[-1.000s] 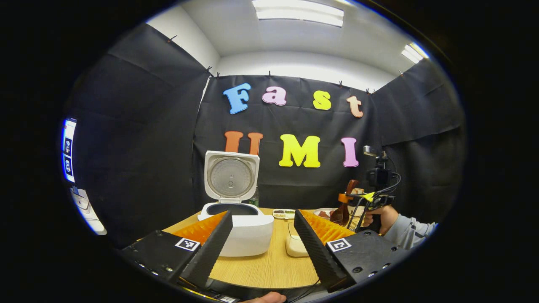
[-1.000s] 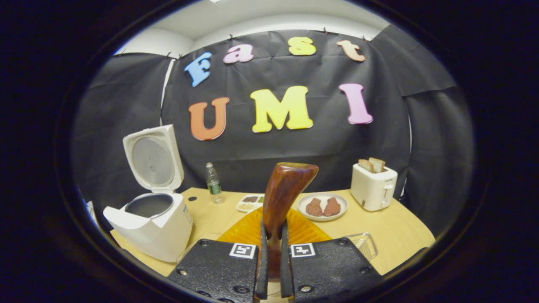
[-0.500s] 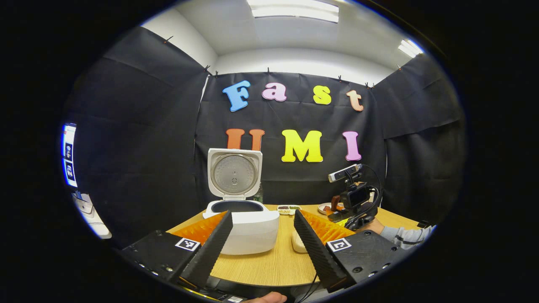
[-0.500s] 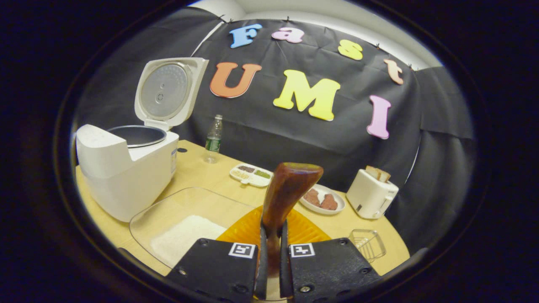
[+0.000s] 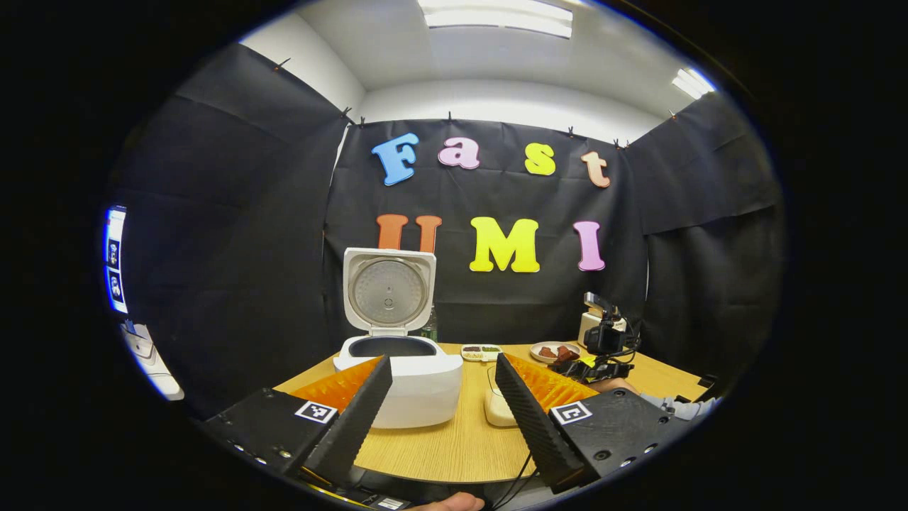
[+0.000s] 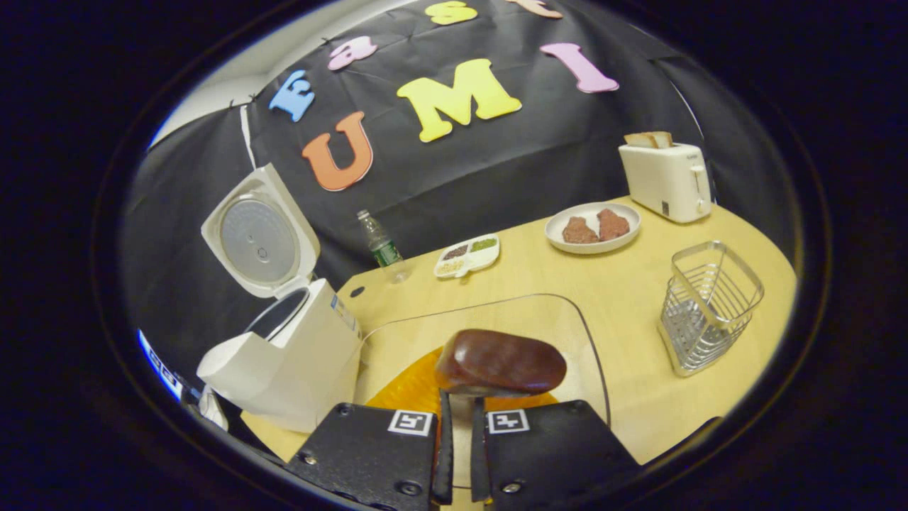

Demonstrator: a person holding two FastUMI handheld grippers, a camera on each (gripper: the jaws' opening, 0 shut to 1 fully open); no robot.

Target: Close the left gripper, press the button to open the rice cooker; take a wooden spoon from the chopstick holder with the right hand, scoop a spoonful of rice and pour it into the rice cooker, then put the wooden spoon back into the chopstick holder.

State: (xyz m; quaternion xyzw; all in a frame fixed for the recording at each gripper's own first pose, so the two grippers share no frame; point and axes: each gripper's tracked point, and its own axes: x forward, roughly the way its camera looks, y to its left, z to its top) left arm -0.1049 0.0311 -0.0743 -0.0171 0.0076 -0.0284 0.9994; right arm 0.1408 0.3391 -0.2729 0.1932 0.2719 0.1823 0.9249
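While the left gripper [image 5: 443,397] hangs above the near edge of the desk [image 5: 454,447] with its jaws spread wide and nothing between them, the right gripper [image 6: 454,454] is clamped narrowly on the handle of the wooden spoon [image 6: 500,362]. The spoon bowl is tipped forward and down over the clear rice container [image 6: 567,333], which lies on the desk just beside the rice cooker [image 6: 298,355]. The cooker lid [image 6: 259,238] stands open, exposing the inner pot. The wire chopstick holder [image 6: 709,305] stands to the right of the container, apart from it. Farther back are a plate of meat [image 6: 592,227], a toaster [image 6: 667,177], a small divided dish [image 6: 468,255] and a water bottle [image 6: 383,248].
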